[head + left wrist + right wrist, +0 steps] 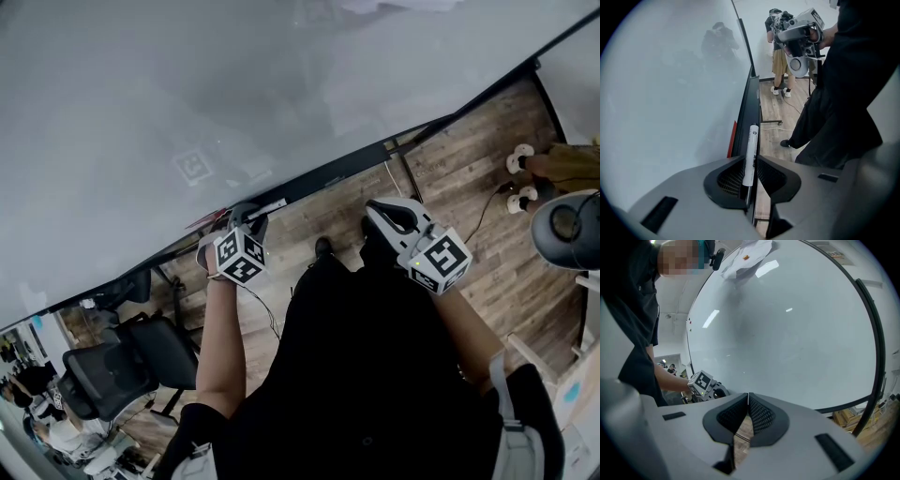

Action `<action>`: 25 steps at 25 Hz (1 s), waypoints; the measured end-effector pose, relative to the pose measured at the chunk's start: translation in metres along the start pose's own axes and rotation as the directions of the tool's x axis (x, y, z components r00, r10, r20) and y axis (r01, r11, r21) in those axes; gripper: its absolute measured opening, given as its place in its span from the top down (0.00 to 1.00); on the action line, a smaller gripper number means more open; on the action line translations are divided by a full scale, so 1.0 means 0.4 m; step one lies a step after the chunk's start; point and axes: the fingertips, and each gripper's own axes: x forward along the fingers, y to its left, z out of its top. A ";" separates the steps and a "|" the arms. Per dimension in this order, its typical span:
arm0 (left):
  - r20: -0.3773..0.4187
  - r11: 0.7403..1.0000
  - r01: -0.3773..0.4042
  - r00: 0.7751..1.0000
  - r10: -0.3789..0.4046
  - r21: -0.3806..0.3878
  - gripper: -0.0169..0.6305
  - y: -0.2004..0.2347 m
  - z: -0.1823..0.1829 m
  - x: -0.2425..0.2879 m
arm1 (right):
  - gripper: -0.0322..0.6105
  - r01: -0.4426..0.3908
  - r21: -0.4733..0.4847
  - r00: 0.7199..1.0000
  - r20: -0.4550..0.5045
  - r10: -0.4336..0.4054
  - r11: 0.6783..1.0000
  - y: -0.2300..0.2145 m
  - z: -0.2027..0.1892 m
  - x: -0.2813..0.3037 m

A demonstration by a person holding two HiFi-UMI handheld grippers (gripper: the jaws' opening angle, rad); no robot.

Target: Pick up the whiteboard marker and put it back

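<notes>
The whiteboard marker [751,150], white with a dark end, lies along the black tray [751,98] under the whiteboard [234,94]. My left gripper [750,161] points down at the tray, and both its pads are against the marker's body. In the head view the left gripper [246,217] sits at the tray's edge, with the marker [270,205] sticking out to its right. My right gripper [375,211] is held off to the right, away from the tray. The right gripper [748,395] has its jaws together with nothing between them.
A red object [732,138] lies on the tray just beyond the marker. A black office chair [122,366] stands at lower left. Another person's feet [520,178] and a cable are on the wooden floor [469,159] at right. My dark-clothed body fills the lower middle.
</notes>
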 end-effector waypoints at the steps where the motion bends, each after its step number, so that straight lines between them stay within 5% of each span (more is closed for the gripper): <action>1: 0.001 1.000 0.004 1.000 -0.004 -0.004 0.83 0.000 0.001 0.001 | 0.92 0.000 0.001 1.000 0.001 0.000 1.000 -0.001 0.000 -0.001; 18: 0.024 1.000 0.026 0.999 -0.026 0.014 0.86 -0.008 0.027 -0.012 | 0.92 0.001 -0.007 1.000 0.020 -0.001 1.000 -0.009 0.010 -0.008; 25: 0.123 1.000 -0.027 0.992 0.027 -0.001 0.86 -0.004 0.081 -0.070 | 0.92 -0.014 -0.015 1.000 0.017 0.014 1.000 -0.008 0.010 -0.007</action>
